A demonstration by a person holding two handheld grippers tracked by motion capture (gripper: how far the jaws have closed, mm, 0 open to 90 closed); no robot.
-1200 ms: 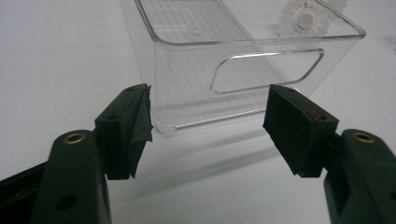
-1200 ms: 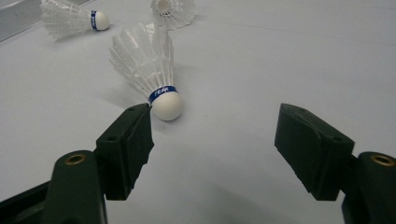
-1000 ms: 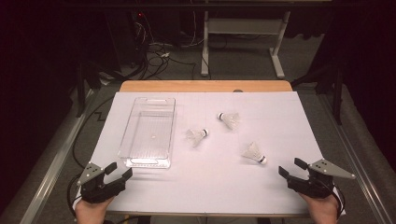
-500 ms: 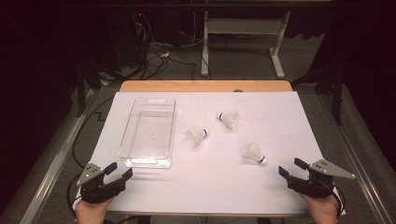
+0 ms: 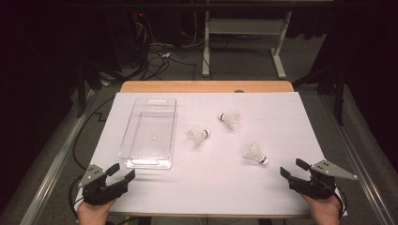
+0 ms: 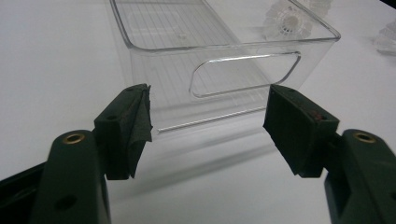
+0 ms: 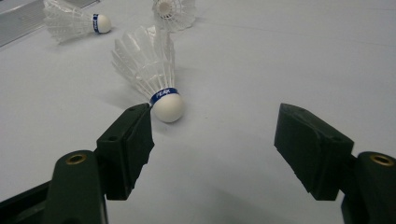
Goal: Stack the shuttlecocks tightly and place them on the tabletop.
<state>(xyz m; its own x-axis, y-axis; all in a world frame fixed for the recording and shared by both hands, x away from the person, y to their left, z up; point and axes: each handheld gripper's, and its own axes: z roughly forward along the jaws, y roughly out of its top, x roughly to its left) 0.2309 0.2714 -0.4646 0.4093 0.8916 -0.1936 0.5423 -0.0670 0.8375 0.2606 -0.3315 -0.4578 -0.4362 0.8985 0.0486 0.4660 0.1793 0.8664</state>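
Three feathered shuttlecocks [image 5: 256, 153], round cork tips; clear ribbed plastic bin [image 5: 149, 132].

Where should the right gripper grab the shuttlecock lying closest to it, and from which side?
Probably by the cork, the round white tip below the blue band. The nearest shuttlecock lies on its side with the cork pointing toward the open right gripper, so come in low from the near side. The cork is solid; the feather skirt looks crushable.
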